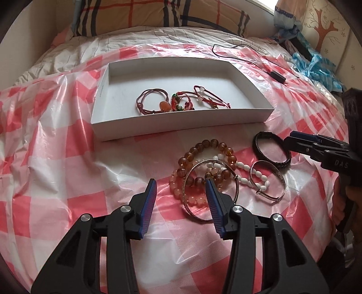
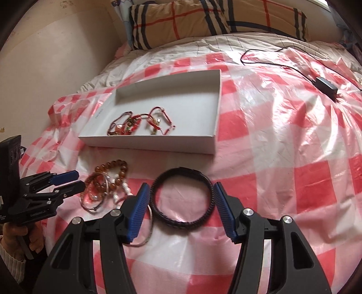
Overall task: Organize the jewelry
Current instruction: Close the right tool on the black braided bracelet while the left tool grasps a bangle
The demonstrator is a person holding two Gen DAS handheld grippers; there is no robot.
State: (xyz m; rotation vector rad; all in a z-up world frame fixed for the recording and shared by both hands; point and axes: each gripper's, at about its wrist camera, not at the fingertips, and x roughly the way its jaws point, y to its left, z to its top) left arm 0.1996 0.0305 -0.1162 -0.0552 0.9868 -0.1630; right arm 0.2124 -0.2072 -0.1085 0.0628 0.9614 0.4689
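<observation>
A white shallow box (image 1: 181,126) lies on the red-checked plastic sheet, with several red cord bracelets (image 1: 181,101) in it. In front of it is a heap: an amber bead bracelet (image 1: 204,144), a silver bangle (image 1: 194,167), white beads (image 1: 246,168) and pink beads (image 1: 174,183). My left gripper (image 1: 181,183) is open just above the heap's near left side and grips nothing. A black braided bracelet (image 2: 181,171) lies flat on the sheet. My right gripper (image 2: 181,185) is open with one finger on either side of it, and I see no pad pressing on it.
A second silver bangle (image 1: 271,199) lies at the right of the heap. Behind the box are a black cable with an adapter (image 1: 277,75), a checked pillow (image 1: 158,13) and blue plastic (image 1: 316,67). A wall (image 2: 56,56) borders the bed's left.
</observation>
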